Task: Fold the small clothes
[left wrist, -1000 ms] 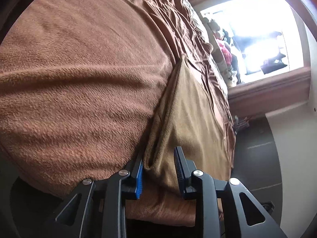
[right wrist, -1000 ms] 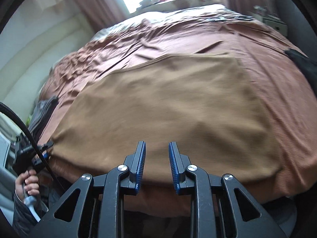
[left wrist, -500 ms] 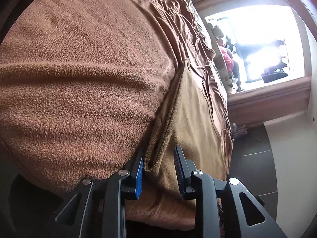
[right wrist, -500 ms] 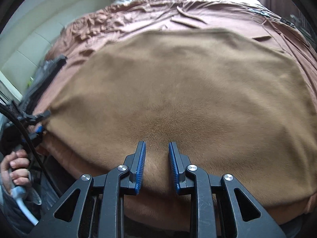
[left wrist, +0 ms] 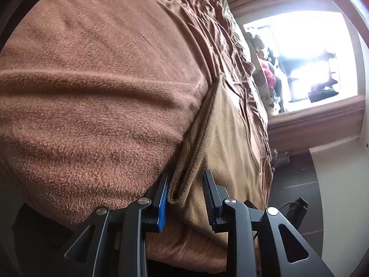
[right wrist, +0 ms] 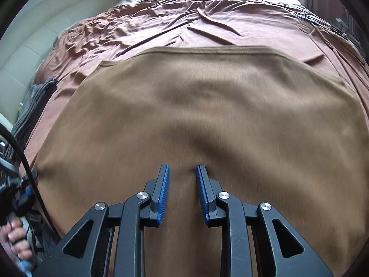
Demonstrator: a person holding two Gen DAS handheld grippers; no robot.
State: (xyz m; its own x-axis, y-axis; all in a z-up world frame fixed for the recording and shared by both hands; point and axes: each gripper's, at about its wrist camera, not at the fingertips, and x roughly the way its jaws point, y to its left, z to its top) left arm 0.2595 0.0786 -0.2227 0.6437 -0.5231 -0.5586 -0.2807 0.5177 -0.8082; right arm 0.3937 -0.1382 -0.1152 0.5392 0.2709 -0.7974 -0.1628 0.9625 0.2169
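The cloth [right wrist: 207,106] lies spread flat on the bed [right wrist: 230,23], with its near edge at the bed's edge and its far hem straight across the rumpled sheet. My left tool [left wrist: 186,173] is clamped on a doubled bit of the cloth's edge at the near corner. The thick fold fills the gap between the pads, though a small loop of it stands open. My right tool [right wrist: 182,166] sits low over the middle of the near part, jaws a little apart and gripping nothing. The cloth puckers slightly at its tips, but I cannot tell whether they touch it.

I think the main risk is an uneven fold. Only one corner is held, so lifting now would drag the cloth askew and crease it across the middle. If the right tool closes where it is, it may pinch a ridge of mid-cloth rather than an edge, or catch the sheet underneath as well. The loose loop in the left grip could slip out under a pull. The near edge could also slide off the bed.

I see no basket, box or drawer. A grey pile [right wrist: 30,106] lies on the bed well to the left of the cloth.
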